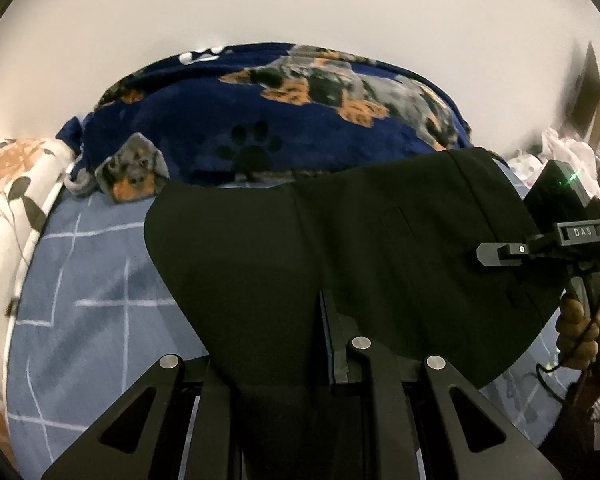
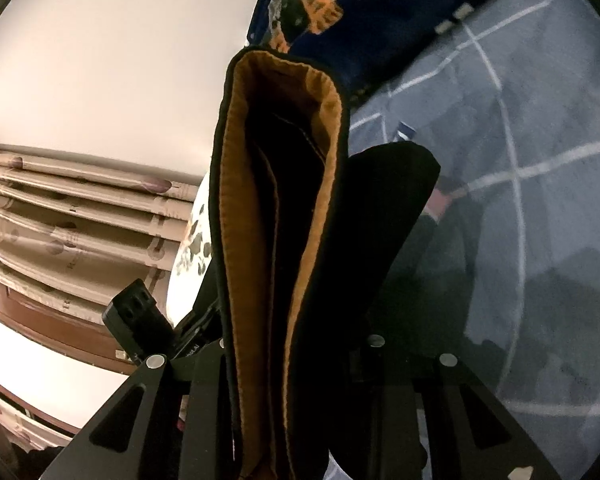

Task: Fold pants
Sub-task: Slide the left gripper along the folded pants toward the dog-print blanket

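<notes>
Black pants [image 1: 340, 248] fill the left gripper [image 1: 332, 344], whose jaws are pinched together on the cloth, tilted down over the blue bedsheet [image 1: 100, 280]. At three o'clock, a hand [image 1: 580, 332] holds the right gripper [image 1: 496, 254], clamped on the waistband's edge, its tan lining [image 2: 244, 240] showing between the jaws.

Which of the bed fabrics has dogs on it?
The navy blanket by the wall: it shows dogs and paw prints. The blue sheet has white lines; the white cover has flowers.
</notes>
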{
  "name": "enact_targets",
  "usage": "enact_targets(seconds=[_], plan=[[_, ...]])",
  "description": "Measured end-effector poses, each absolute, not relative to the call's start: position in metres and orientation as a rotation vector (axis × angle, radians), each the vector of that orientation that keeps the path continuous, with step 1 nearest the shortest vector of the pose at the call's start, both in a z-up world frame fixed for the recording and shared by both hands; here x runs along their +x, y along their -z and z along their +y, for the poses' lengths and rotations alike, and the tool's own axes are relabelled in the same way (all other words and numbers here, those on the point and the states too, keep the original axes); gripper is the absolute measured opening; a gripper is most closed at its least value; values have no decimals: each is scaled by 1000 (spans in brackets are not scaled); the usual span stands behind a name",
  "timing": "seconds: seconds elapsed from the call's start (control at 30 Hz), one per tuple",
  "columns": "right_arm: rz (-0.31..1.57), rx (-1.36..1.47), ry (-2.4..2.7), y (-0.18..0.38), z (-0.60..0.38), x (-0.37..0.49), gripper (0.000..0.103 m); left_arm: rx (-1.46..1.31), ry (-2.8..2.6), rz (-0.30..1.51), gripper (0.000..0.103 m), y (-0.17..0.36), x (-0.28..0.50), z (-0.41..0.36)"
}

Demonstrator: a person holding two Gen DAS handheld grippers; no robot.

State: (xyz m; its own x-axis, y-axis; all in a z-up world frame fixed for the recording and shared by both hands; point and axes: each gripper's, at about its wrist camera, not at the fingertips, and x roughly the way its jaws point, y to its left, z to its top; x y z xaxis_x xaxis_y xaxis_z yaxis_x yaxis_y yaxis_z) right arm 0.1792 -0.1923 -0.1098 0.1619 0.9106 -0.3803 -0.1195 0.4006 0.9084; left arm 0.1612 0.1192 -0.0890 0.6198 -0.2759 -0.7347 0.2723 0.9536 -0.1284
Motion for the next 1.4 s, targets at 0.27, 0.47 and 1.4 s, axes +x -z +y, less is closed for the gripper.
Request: enact_targets(seconds=[0.27, 0.47, 1.4], plan=[[1159, 875, -899, 115, -178, 210, 26, 10, 282, 827, 16, 93, 197, 132], [1152, 886, -907, 122, -168, 230, 26, 14, 261, 813, 16, 95, 223, 141], [1164, 814, -823, 156, -148, 258, 26, -63, 186, 854, 19, 150, 255, 169]])
